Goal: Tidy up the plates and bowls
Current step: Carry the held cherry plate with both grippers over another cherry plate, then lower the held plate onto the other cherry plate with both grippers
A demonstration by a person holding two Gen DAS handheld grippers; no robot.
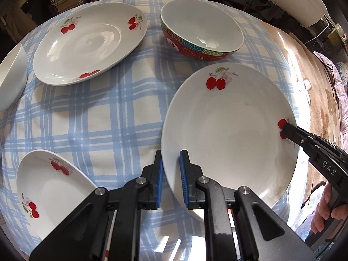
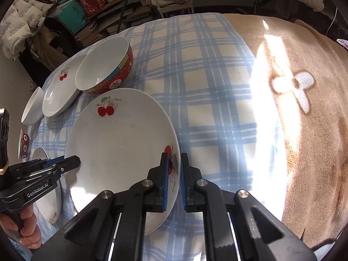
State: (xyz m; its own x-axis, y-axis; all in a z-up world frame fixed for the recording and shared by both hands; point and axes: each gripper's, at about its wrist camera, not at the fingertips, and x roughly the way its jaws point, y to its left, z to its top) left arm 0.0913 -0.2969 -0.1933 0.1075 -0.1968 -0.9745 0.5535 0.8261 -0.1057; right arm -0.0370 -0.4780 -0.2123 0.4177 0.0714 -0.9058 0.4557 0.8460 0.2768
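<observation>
Held plate: large white ceramic plate with red cherry prints [image 1: 230, 130], at 4 o'clock in the left wrist view, on the blue-and-cream checked cloth [image 1: 104, 113] of the desk.
Left hand-held gripper [image 1: 170, 169]: clamped on the plate's rim at 8 o'clock, blue pads either side.
Right hand-held gripper [image 2: 174, 174]: clamped on the opposite rim, over a cherry print.
Red bowl: round red patterned bowl, white inside [image 1: 201, 31], at 12 o'clock from the plate.
Other cherry plates: one at 10 o'clock [image 1: 89, 43], one at 8 o'clock [image 1: 50, 191].
White bowl: plain [image 1: 10, 78], at 9 o'clock.
Blanket: tan fleece [image 2: 304, 119], at 3 o'clock.
</observation>
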